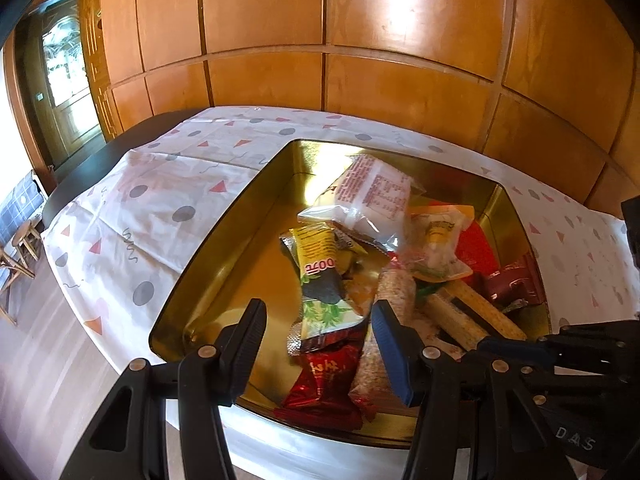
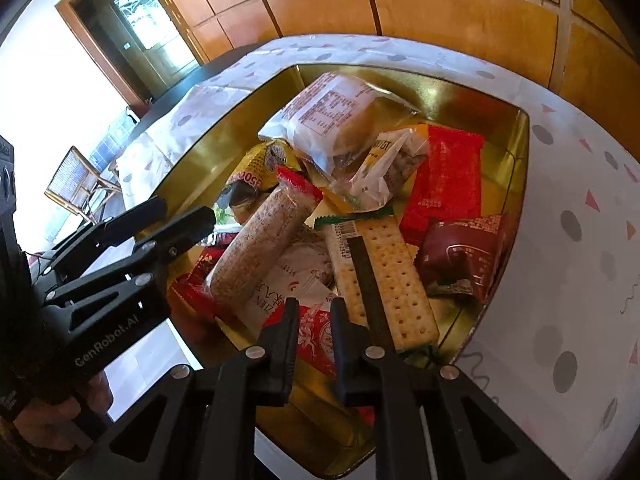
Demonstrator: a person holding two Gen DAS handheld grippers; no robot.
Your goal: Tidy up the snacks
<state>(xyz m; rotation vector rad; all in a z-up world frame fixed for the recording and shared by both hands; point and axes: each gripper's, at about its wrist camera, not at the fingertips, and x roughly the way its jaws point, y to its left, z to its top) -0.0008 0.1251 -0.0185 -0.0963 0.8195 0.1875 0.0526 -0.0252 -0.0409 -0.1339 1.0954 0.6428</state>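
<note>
1. Your left tongs (image 1: pixel 316 332) stand wide apart over the near edge of the gold tin (image 1: pixel 224 216), holding nothing.
2. Your right tongs (image 2: pixel 314 310) are nearly together, a narrow gap left, hovering just above a red-and-white packet (image 2: pixel 316 336) at the tin's near side; you cannot tell whether they touch it.
3. The tin sits on the patterned cloth (image 1: pixel 132 184) that covers the desk, close to its near edge.
4. The snacks lie heaped in the tin's right half: a clear bun bag (image 2: pixel 332 116) at the far end, a flat red pack (image 2: pixel 448 180) and a maroon pouch (image 2: pixel 464 256) by the right wall.
5. A cracker sleeve (image 2: pixel 384 280) and a sesame roll (image 2: pixel 260 244) lie side by side in the middle.
6. A yellow-green sachet (image 1: pixel 320 280) rests on the left of the heap.
</note>
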